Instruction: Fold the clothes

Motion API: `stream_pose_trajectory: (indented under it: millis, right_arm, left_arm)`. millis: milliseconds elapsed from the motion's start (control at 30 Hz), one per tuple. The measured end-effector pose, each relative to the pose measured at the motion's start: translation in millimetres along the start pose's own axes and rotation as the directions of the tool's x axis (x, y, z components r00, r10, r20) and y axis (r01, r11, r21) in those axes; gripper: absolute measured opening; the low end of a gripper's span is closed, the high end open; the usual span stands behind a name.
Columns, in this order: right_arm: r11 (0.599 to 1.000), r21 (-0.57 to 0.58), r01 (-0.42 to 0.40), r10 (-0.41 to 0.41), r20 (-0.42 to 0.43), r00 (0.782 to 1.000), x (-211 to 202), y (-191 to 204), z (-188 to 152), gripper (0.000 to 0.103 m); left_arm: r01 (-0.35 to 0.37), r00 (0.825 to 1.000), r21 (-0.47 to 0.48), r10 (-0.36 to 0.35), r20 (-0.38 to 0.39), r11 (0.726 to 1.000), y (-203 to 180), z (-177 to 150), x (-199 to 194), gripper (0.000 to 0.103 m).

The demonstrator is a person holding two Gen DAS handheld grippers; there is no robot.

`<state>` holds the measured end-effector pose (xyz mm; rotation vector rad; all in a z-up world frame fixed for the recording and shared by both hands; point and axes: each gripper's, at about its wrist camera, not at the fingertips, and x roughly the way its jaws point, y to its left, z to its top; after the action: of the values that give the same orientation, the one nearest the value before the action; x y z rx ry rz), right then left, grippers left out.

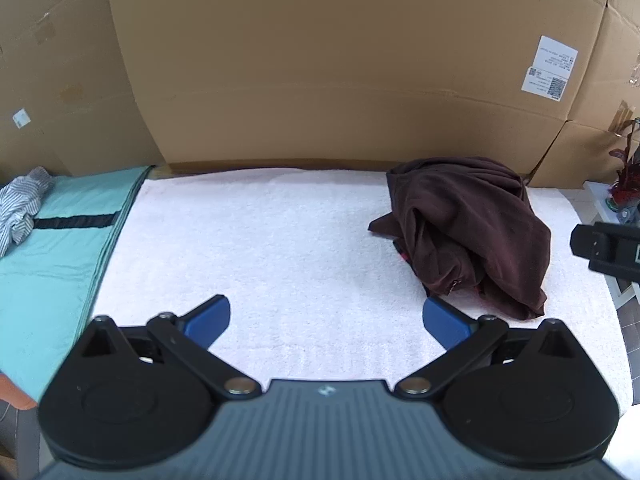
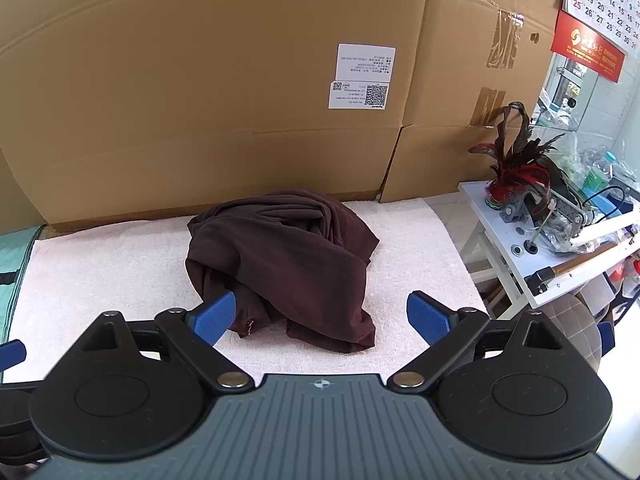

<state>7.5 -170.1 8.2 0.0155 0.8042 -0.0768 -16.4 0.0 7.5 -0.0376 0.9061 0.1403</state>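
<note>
A dark brown garment (image 1: 468,228) lies crumpled in a heap on a white towel (image 1: 256,240), near the back right. It also shows in the right wrist view (image 2: 288,260), on the towel (image 2: 100,272). My left gripper (image 1: 326,320) is open and empty, above the towel to the left of the heap. My right gripper (image 2: 322,316) is open and empty, just in front of the heap, with its left fingertip (image 2: 216,314) near the cloth's front edge. Part of the right gripper shows at the right edge of the left wrist view (image 1: 608,248).
Cardboard boxes (image 1: 340,72) form a wall behind the towel. A teal sheet (image 1: 52,248) with a striped cloth (image 1: 20,204) on it lies to the left. A white side table (image 2: 560,240) with feathers, bottles and tools stands to the right.
</note>
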Motion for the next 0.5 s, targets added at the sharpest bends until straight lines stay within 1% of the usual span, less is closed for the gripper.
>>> stream_pose_trajectory:
  millis: [133, 367, 500]
  right_arm:
    - [1.000, -0.006, 0.006, -0.006, -0.010, 1.000, 5, -1, 5, 0.095]
    - [1.000, 0.007, -0.014, 0.014, -0.007, 1.000, 4, -6, 11, 0.095]
    - [1.000, 0.017, -0.017, 0.017, 0.005, 1.000, 3, -9, 11, 0.095]
  left_arm:
    - [0.000, 1.000, -0.003, 0.000, -0.021, 1.000, -3, 4, 2, 0.102]
    - [-0.021, 0.999, -0.012, 0.021, 0.047, 1.000, -4, 23, -7, 0.102]
    - [-0.016, 0.997, -0.032, 0.018, 0.081, 0.999, -3, 33, -13, 0.102]
